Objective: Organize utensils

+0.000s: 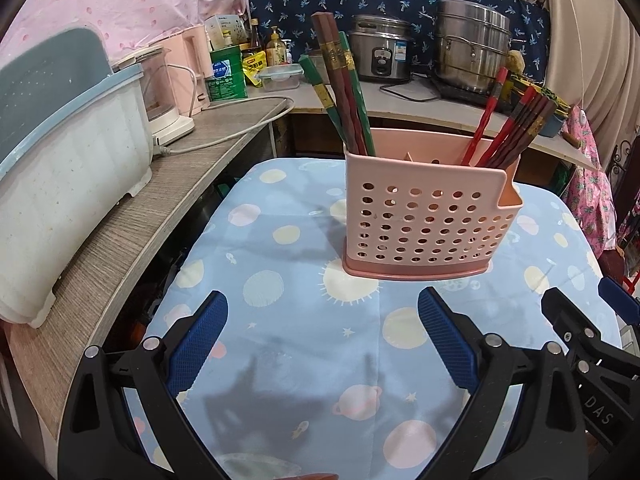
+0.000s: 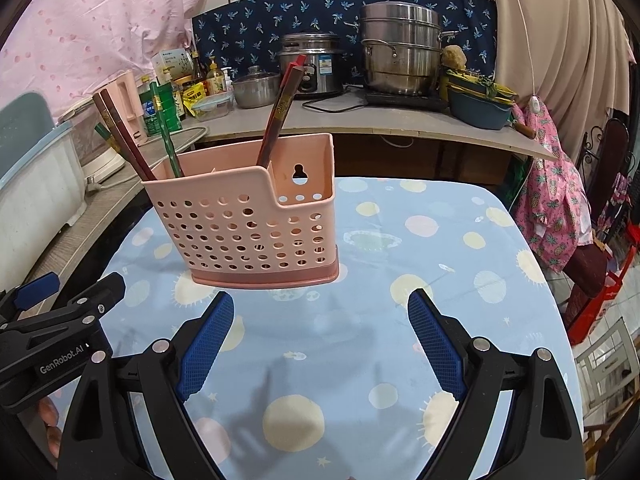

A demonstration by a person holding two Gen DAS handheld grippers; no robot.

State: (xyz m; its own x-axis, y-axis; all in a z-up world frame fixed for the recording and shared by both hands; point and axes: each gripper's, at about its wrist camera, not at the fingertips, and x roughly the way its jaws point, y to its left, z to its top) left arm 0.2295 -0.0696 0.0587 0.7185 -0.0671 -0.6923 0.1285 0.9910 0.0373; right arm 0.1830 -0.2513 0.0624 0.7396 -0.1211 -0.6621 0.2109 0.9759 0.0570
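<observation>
A pink perforated utensil holder point(image 1: 424, 220) point(image 2: 256, 224) stands upright on the blue planet-print tablecloth point(image 1: 304, 352) point(image 2: 400, 320). Green and brown chopsticks point(image 1: 344, 92) point(image 2: 132, 136) lean in its left compartment. Red and brown chopsticks point(image 1: 508, 128) point(image 2: 280, 112) lean in its right compartment. My left gripper point(image 1: 322, 308) hovers open over the cloth, just in front of the holder, nothing between its blue pads. My right gripper point(image 2: 320, 304) is likewise open and empty in front of the holder. Each gripper shows at the edge of the other's view.
A wooden counter with a white dish rack point(image 1: 60, 184) and a kettle point(image 1: 168, 92) runs along the left. Behind the table a shelf carries a rice cooker point(image 1: 380, 52), a steel steamer pot point(image 2: 400, 48), bottles and tins. Chairs and pink cloth point(image 2: 552, 208) stand at right.
</observation>
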